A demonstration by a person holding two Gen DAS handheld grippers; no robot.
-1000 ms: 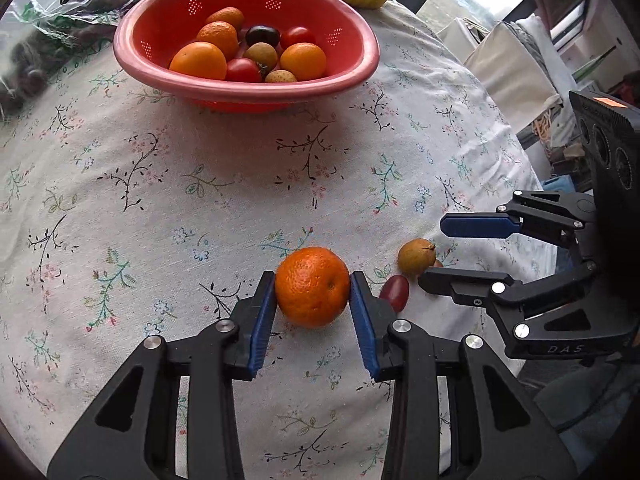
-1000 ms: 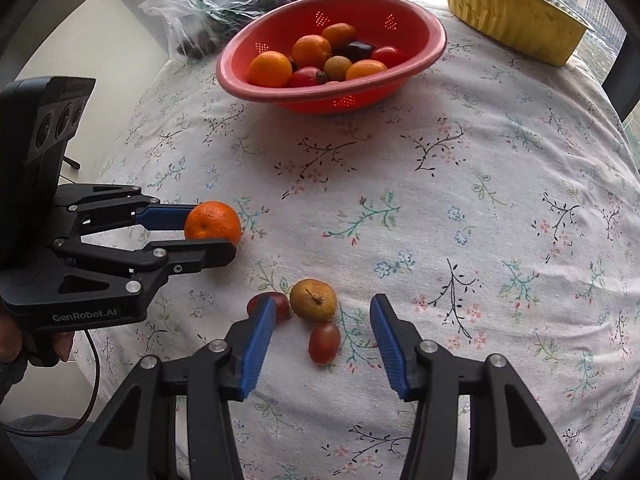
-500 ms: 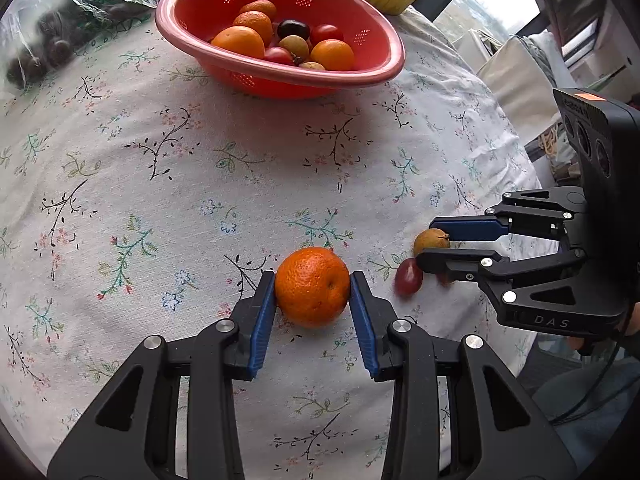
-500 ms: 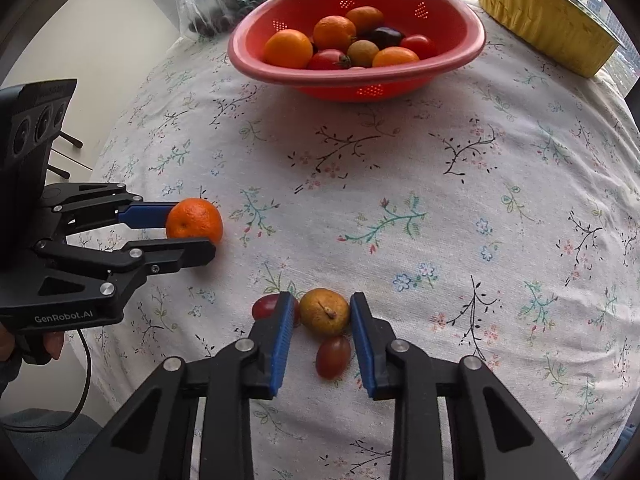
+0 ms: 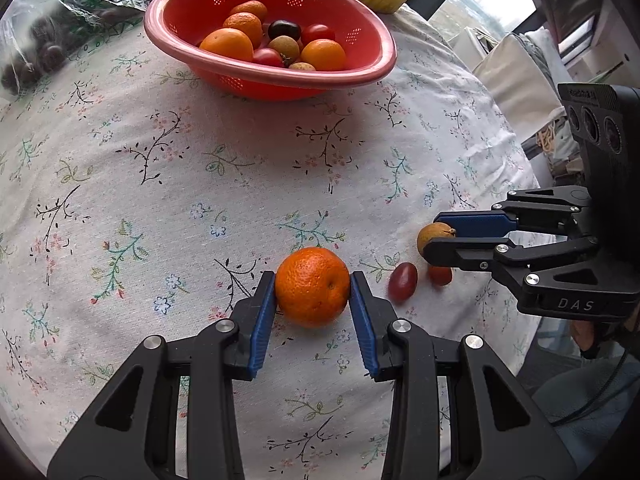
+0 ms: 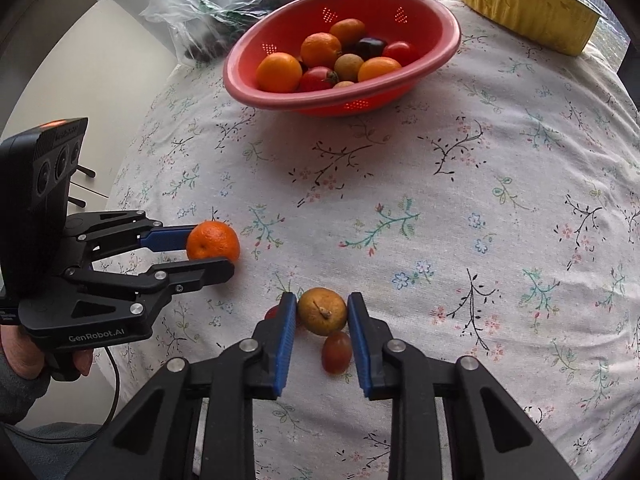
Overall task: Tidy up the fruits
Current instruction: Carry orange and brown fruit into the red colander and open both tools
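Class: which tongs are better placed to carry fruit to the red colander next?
Left tongs: already clamped on the mandarin, open cloth ahead to the red colander. Right tongs are just closing on the longan.

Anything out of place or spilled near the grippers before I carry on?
Nothing spilled or damaged. Two small red fruits lie loose on the tablecloth, crowding the yellow-brown fruit in the right gripper. The left gripper grips the orange. The red colander sits upright.
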